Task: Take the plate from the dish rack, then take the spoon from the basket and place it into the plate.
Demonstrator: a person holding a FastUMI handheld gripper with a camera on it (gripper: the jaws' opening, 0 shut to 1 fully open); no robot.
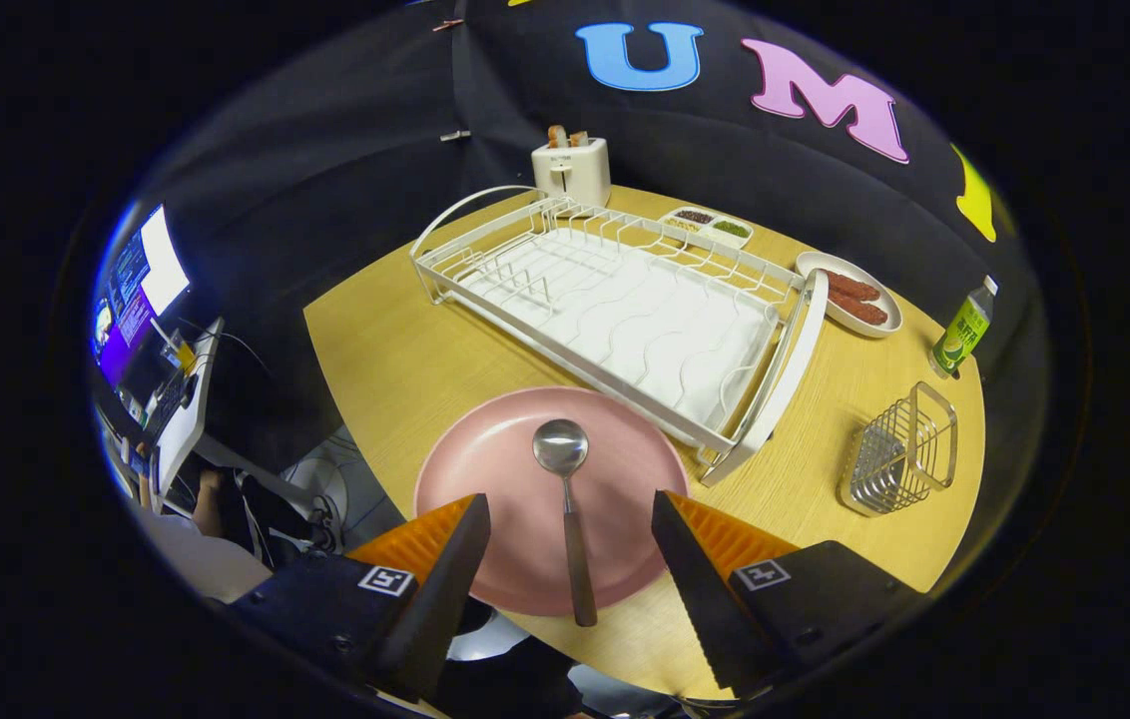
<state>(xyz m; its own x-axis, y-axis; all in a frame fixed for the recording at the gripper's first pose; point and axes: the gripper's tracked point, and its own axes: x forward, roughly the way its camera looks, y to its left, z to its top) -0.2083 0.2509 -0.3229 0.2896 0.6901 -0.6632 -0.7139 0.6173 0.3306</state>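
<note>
We see the claw spread wide with nothing between its two orange-backed fingers, hanging above the near edge of the wooden table. Between the fingers lies the pink plate, flat on the table, and the spoon rests in it, bowl up toward the far side, its handle running back over the plate's near rim. Neither finger touches spoon or plate.

Just beyond the plate, to the right, the white dish rack stands with no dishes in it. Further right on the table sits the wire basket; we cannot tell what, if anything, is in it. Near the far right edge we see a green bottle, and beside the rack's far right end an oval dish of sausages. Behind the rack are a small divided tray and a white toaster with bread in its slots.
</note>
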